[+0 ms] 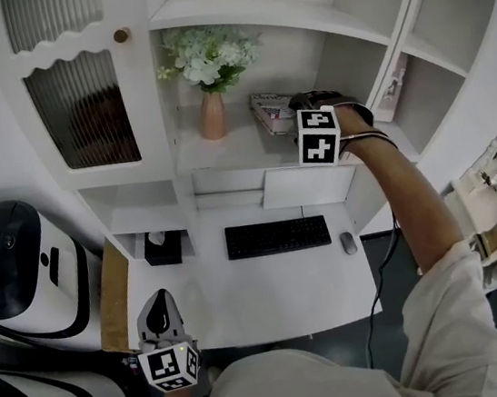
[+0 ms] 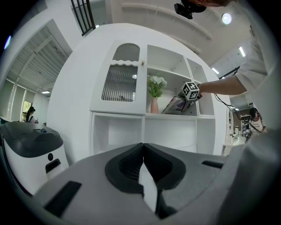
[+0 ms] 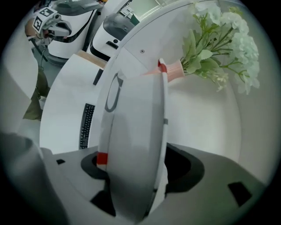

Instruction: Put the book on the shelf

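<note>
The book (image 1: 268, 110), with a patterned cover, leans on the white shelf (image 1: 215, 154) just right of a pink vase (image 1: 212, 115) of white flowers. My right gripper (image 1: 302, 103) reaches into that shelf bay at the book's right end. In the right gripper view the book (image 3: 136, 132) stands edge-on between the jaws of my right gripper (image 3: 139, 163), and a gap shows beside the right pad, so the jaws are open around it. My left gripper (image 1: 159, 314) hangs low by the desk's front left corner, shut and empty (image 2: 142, 147). The left gripper view shows the book (image 2: 175, 105) far off.
Below the shelf, the white desk (image 1: 272, 300) carries a black keyboard (image 1: 278, 236), a mouse (image 1: 348, 242) and a black tissue box (image 1: 162, 246). A ribbed-glass cabinet door (image 1: 80, 107) lies left of the vase. A black-and-white machine (image 1: 19, 262) stands at the left.
</note>
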`<state>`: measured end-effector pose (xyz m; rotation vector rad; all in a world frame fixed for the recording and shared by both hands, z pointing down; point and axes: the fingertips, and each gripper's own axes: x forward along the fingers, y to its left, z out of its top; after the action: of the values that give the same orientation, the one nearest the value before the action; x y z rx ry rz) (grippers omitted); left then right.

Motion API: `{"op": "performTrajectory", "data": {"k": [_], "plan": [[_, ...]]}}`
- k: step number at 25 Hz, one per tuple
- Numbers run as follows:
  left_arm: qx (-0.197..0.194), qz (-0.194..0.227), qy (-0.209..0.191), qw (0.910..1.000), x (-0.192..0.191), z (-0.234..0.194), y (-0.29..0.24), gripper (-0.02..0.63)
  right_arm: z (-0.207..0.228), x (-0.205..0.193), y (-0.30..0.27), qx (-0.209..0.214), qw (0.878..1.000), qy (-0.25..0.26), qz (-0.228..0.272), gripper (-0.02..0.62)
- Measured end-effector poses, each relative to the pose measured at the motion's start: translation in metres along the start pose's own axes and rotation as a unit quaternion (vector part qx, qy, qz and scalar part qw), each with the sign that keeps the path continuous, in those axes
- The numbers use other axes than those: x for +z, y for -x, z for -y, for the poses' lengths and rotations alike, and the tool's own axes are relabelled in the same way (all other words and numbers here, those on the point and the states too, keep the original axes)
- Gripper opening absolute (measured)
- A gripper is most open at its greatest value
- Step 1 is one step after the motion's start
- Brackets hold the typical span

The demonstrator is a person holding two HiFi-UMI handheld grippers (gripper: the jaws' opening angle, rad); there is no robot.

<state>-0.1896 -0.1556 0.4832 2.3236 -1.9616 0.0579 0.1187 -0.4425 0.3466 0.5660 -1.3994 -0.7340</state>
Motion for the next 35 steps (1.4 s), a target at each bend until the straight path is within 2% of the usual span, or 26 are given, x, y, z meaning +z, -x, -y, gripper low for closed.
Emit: {"op": "performTrajectory", "data": {"k": [5, 12, 17, 26, 35], "plan": [[0.005, -0.001, 0.001, 1.0000, -0.002, -0.004, 0.002, 0.005, -0.005, 0.001, 0.002, 0.046, 0.999, 0.001, 0.014, 0.384], [0.009, -0.003, 0.003, 0.9999, -0.003, -0.005, 0.000, 0.005, -0.013, 0.005, 0.000, 0.088, 0.996, -0.003, 0.031, 0.433], [0.008, -0.003, 0.003, 1.0000, -0.002, -0.004, -0.002, 0.005, -0.014, 0.006, 0.002, 0.105, 0.994, -0.006, 0.041, 0.446], [0.007, -0.007, 0.006, 0.9999, -0.004, -0.004, -0.006, 0.005, -0.022, 0.007, 0.003, 0.111, 0.992, -0.017, 0.060, 0.456], [0.003, -0.013, 0.008, 0.9999, -0.007, -0.003, -0.010, 0.005, -0.034, 0.007, 0.005, 0.155, 0.985, -0.026, 0.068, 0.485]]}}
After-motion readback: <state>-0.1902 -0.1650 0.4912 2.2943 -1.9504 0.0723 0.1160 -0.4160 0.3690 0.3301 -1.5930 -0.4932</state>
